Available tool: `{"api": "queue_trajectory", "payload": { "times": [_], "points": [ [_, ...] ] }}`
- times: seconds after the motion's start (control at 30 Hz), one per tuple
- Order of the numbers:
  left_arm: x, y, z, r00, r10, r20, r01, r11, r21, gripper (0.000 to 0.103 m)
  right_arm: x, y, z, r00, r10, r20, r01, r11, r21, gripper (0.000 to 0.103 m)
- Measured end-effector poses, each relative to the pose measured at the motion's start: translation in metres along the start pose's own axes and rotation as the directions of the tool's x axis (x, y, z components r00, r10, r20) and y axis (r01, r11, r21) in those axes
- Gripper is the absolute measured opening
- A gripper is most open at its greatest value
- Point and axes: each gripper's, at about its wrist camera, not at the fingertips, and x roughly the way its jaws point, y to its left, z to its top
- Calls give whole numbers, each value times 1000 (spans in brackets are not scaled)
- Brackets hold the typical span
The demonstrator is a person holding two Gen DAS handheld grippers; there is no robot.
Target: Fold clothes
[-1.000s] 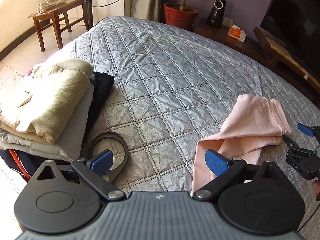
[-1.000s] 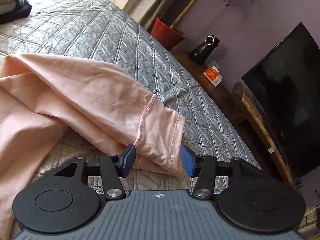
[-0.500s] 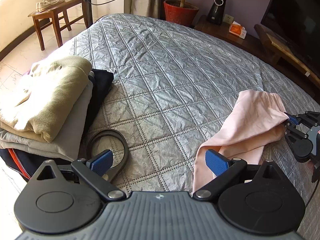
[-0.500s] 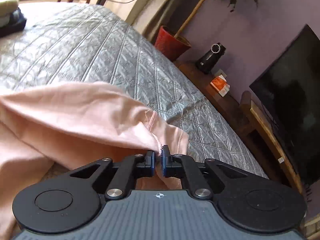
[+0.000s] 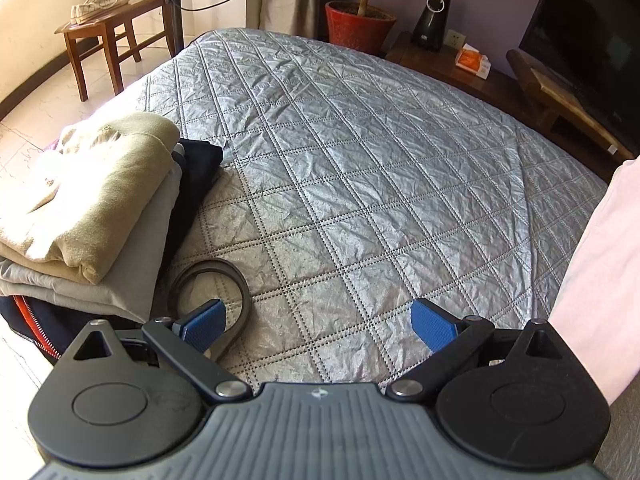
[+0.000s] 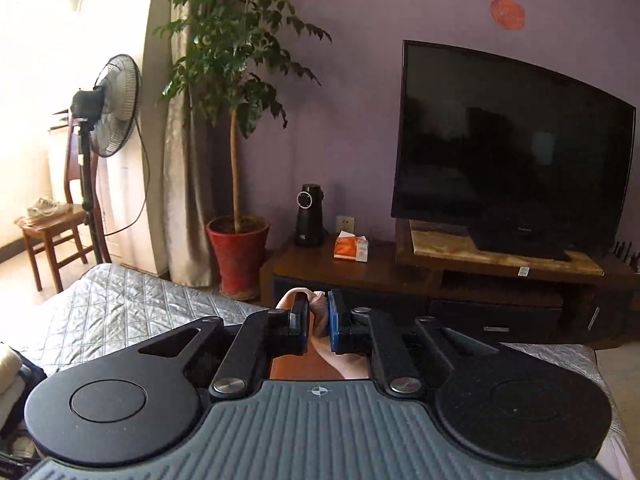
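Observation:
A pale pink garment hangs down the right edge of the left wrist view, lifted off the grey quilted bed. My right gripper is shut on a bunched fold of the pink garment and holds it high, facing the far wall. My left gripper is open and empty, low over the near part of the bed. A stack of folded clothes, beige on top and dark below, lies at the bed's left edge.
A dark belt loop lies on the bed beside the stack. Beyond the bed are a red plant pot, a standing fan, a wooden chair with shoes, a low wooden cabinet and a television.
My right gripper closed on the pink garment's edge and raised it off the bed; the garment now hangs at the right. My left gripper stayed open and barely moved.

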Motion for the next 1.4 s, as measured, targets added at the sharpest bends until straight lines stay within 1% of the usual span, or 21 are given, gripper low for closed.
{"api": "queue_trajectory", "payload": {
  "times": [0.03,0.1,0.17,0.23,0.3,0.37,0.47,0.6,0.73,0.77,0.8,0.83,0.9,0.97,1.07,1.17,1.2,1.27,1.3,1.37,1.4],
  "points": [
    [0,-1,0,1000,1,1,-1,1000,3,98,24,0,0,999,-19,-50,18,999,-27,25],
    [1,-4,-1,1000,2,1,-2,1000,9,98,78,2,-9,974,30,-224,-40,998,-38,31],
    [2,-7,-2,1000,5,-1,-5,1000,17,98,72,2,-18,988,61,-144,-60,998,10,28],
    [3,-7,-2,1000,7,-5,-7,1000,16,98,61,-3,-29,994,78,-81,-71,993,92,32],
    [3,-4,-1,1000,4,-6,-4,1000,3,98,57,-16,-55,972,150,-182,-113,974,196,51],
    [2,-2,0,1000,-5,-2,5,1000,2,98,53,-18,-94,923,225,-313,-147,956,254,53],
    [1,-2,0,1000,-14,1,14,1000,5,98,33,-1,-159,825,276,-493,-158,950,268,51],
    [1,-4,0,1000,-14,1,14,1000,9,98,17,15,-216,757,343,-557,-125,911,392,51],
    [2,-5,-1,1000,-6,-5,6,1000,11,98,7,40,-227,772,355,-527,-147,907,394,52],
    [3,-5,-1,1000,-3,-5,4,1000,14,98,6,48,-227,778,348,-524,-160,915,370,47],
    [3,-6,-2,1000,-1,-4,1,1000,17,98,2,55,-227,779,358,-514,-186,916,355,19],
    [3,-6,-2,1000,-1,-4,1,1000,18,99,-2,61,-226,781,369,-504,-213,916,340,2],
    [3,-6,-2,1000,-1,-4,1,1000,18,99,-10,73,-221,795,357,-490,-241,928,285,2],
    [2,-5,-2,1000,-1,-3,1,1000,13,98,-16,71,-212,793,427,-434,-288,891,351,2],
    [1,-2,0,1000,14,8,-14,1000,0,98,-23,79,-194,807,470,-358,-336,863,377,2],
    [-2,3,1,999,36,23,-36,999,-17,98,-19,90,-169,858,450,-248,-334,856,395,2],
    [-3,4,2,999,44,28,-43,999,-23,98,-16,96,-162,855,479,-198,-373,834,405,3],
    [-4,7,3,998,59,38,-58,998,-34,99,-13,121,-151,793,582,-182,-512,797,320,5],
    [-5,8,4,997,67,43,-65,997,-40,99,-15,131,-148,785,588,-198,-537,804,257,5],
    [-7,11,5,995,82,52,-79,995,-52,99,-13,135,-149,779,582,-232,-531,810,246,17],
    [-8,13,5,994,90,57,-87,995,-58,99,-12,130,-152,791,556,-256,-505,829,240,23]
  ]
}}
